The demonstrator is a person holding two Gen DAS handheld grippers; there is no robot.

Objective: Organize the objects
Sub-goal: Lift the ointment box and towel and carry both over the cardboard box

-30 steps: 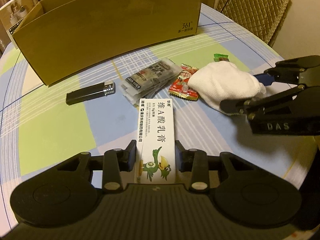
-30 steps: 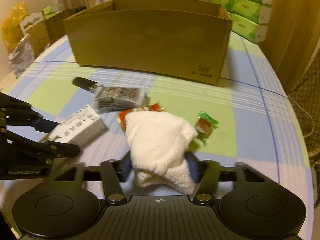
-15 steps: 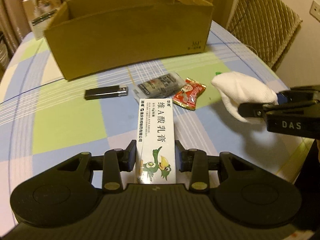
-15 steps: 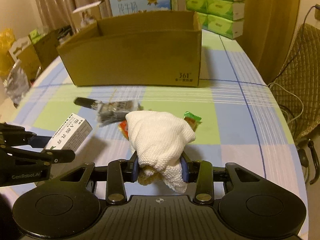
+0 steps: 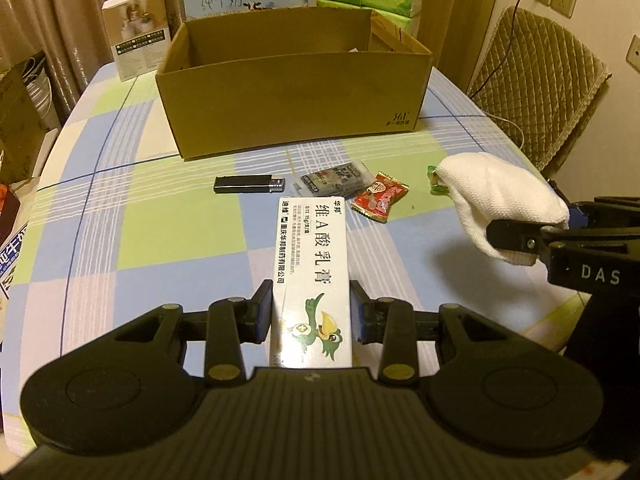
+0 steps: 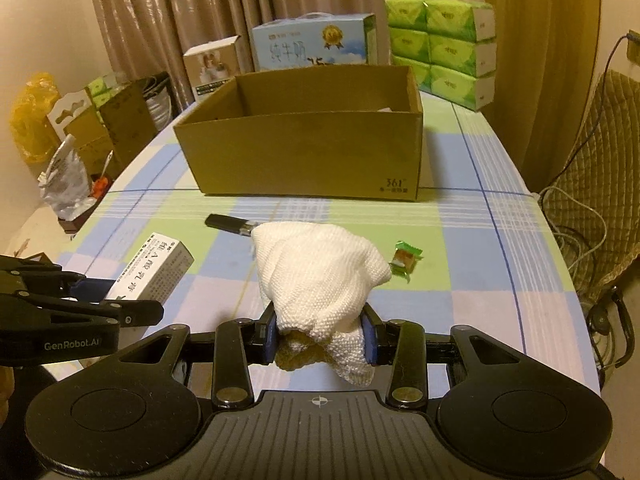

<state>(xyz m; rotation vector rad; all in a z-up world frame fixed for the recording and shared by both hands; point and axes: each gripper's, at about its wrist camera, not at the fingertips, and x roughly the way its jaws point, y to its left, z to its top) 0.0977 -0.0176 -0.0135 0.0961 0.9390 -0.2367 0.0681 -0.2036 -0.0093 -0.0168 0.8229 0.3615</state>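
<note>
Cardboard box (image 5: 296, 116) floor hidden, grey packet (image 5: 334, 182) print unreadable

The left gripper (image 5: 312, 316) points downward over the counter (image 5: 160, 216), its fingers (image 5: 262, 314) pressed flat against both sides of a white carton (image 5: 312, 264) that sticks out ahead of them. The right gripper (image 6: 320, 334) hangs just beside it at much the same tilt, fingers (image 6: 370, 338) squeezed into a bunched white cloth (image 6: 316, 276); its jaws have just been closing, with the cloth between them. Both grippers are clear of the counter, side by side, their tips apart.
</note>
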